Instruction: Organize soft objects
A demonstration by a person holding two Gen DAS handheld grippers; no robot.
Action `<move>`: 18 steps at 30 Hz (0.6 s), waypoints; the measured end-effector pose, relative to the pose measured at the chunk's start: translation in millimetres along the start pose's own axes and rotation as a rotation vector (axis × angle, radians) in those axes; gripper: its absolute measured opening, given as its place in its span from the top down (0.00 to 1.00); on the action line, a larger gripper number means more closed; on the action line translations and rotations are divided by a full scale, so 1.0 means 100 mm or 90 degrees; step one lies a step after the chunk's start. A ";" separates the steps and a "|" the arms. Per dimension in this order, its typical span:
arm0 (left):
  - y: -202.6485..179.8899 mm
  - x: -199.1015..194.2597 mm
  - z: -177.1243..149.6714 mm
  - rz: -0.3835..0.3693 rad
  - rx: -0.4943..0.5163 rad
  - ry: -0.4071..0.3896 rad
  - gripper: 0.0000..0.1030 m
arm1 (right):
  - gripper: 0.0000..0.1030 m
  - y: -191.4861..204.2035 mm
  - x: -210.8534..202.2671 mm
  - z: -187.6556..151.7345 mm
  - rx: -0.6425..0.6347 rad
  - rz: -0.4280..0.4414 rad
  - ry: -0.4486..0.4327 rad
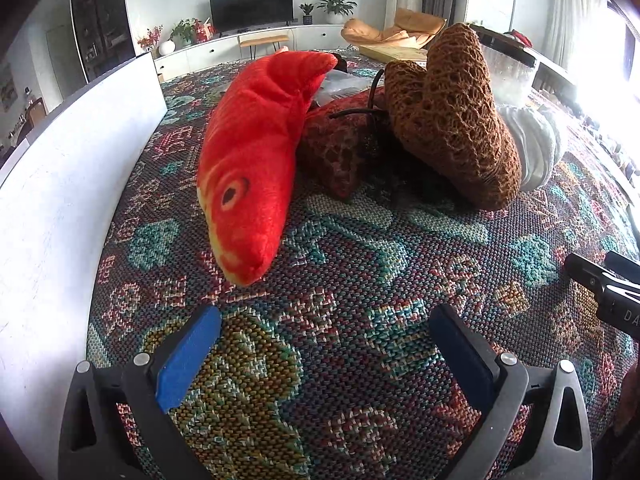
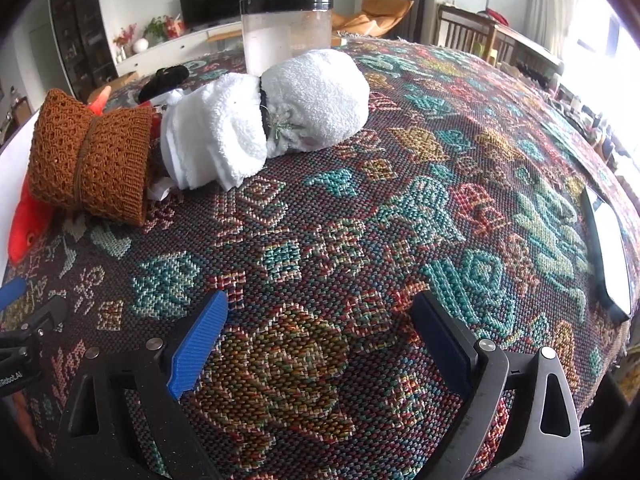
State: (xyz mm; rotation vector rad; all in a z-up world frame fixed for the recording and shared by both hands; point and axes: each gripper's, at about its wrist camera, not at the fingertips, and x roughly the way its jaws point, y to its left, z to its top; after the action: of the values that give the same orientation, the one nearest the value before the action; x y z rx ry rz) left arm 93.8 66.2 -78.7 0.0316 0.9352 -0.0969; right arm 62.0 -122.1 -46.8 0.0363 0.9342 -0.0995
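both hand-held grippers, left (image 1: 324,344) & right (image 2: 320,336), hover spread w/ nothing held, prob. lined up to pick. soft objects sit bunched at far left of the desk (image 2: 400,208): red plush fish (image 1: 248,152), brown knit bundle (image 2: 86,158), white towel roll (image 2: 272,120).

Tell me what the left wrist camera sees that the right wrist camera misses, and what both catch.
Only the left wrist view shows the dark red knit bundle behind the fish, and the whole fish. Only the right wrist view shows the phone at the cloth's right edge, and the clear jar entire. Both show the red plush fish, the brown knit roll, the white towel roll and the woven tablecloth.
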 end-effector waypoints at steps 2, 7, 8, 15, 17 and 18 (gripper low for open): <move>0.00 0.00 0.00 0.000 0.000 0.000 0.00 | 0.07 0.00 0.00 0.00 0.000 0.000 0.000; 0.00 0.00 0.00 0.000 0.000 0.000 0.00 | 0.07 0.01 -0.01 -0.01 0.001 -0.001 0.001; 0.00 0.00 0.00 0.000 0.000 0.000 0.00 | 0.07 0.02 -0.01 -0.02 0.001 -0.001 0.001; 0.00 0.01 0.00 0.000 0.000 0.000 0.00 | 0.07 0.02 -0.01 -0.01 0.001 -0.002 0.000; 0.00 0.01 0.00 0.000 0.000 0.000 0.00 | 0.07 0.02 -0.01 -0.01 0.001 -0.002 0.000; 0.00 0.01 0.00 0.000 0.000 0.000 0.00 | 0.07 0.02 -0.01 -0.01 0.001 -0.002 0.000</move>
State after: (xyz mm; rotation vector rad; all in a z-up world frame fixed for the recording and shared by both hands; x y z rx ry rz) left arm 94.3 66.4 -79.3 0.0319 0.9353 -0.0970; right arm 60.6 -120.3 -47.0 0.0361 0.9350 -0.1028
